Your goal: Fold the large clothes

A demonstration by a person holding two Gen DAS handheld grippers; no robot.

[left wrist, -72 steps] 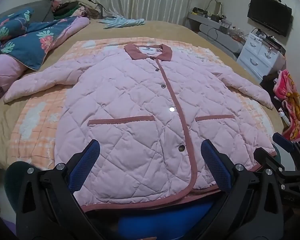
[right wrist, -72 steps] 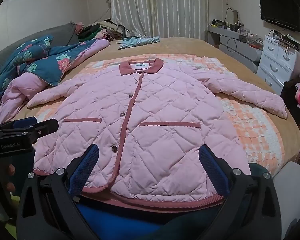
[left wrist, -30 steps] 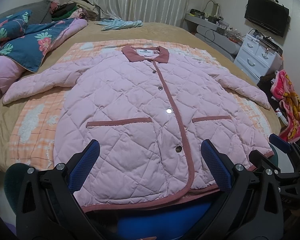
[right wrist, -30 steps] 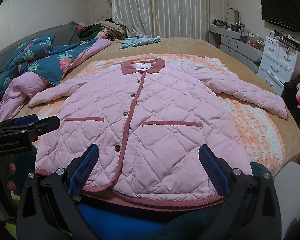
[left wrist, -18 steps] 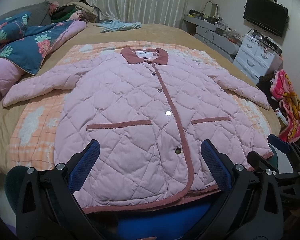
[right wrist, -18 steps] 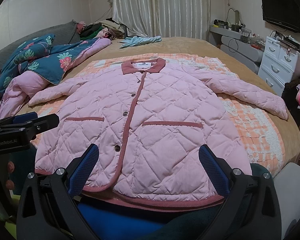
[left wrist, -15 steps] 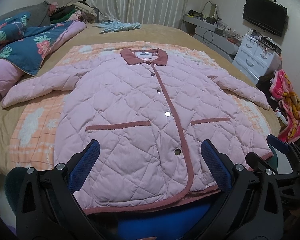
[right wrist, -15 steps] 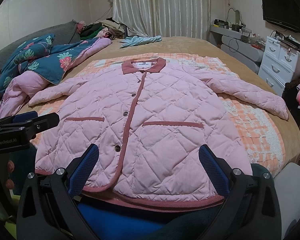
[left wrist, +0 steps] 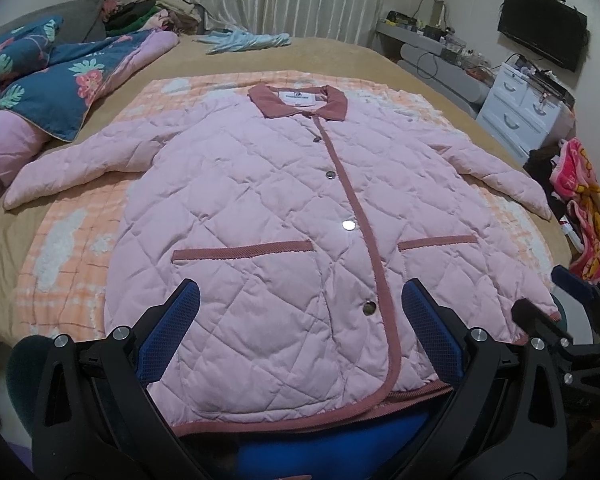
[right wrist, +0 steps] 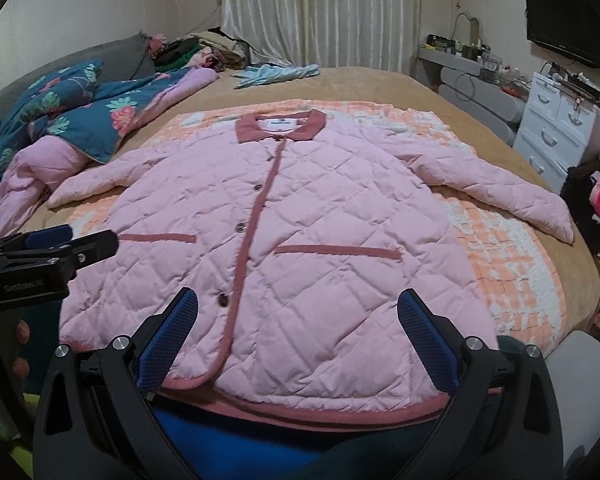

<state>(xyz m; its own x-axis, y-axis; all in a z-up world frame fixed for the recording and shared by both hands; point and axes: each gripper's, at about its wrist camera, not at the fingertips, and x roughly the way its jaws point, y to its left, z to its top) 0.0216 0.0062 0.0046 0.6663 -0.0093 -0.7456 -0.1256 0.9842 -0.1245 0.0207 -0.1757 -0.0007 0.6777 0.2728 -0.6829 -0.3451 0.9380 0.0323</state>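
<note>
A pink quilted jacket [left wrist: 268,216] with a dusty-red collar and trim lies flat, front up and buttoned, on an orange checked blanket [left wrist: 72,240] on the bed. Both sleeves are spread out to the sides. It also shows in the right wrist view [right wrist: 320,232]. My left gripper [left wrist: 300,312] is open and empty, hovering over the hem. My right gripper [right wrist: 298,320] is open and empty, over the hem a little to the right. The right gripper shows at the left view's right edge [left wrist: 556,312], the left gripper at the right view's left edge [right wrist: 52,248].
A blue floral quilt [left wrist: 48,80] and pink bedding lie at the bed's left. A light blue garment [left wrist: 248,40] lies near the curtains. White drawers [left wrist: 528,108], a TV [left wrist: 540,36] and a pink patterned cloth [left wrist: 584,204] stand to the right.
Both grippers have drifted slightly, so the jacket sits a little differently in each view. The jacket itself has not moved and both grippers stay open.
</note>
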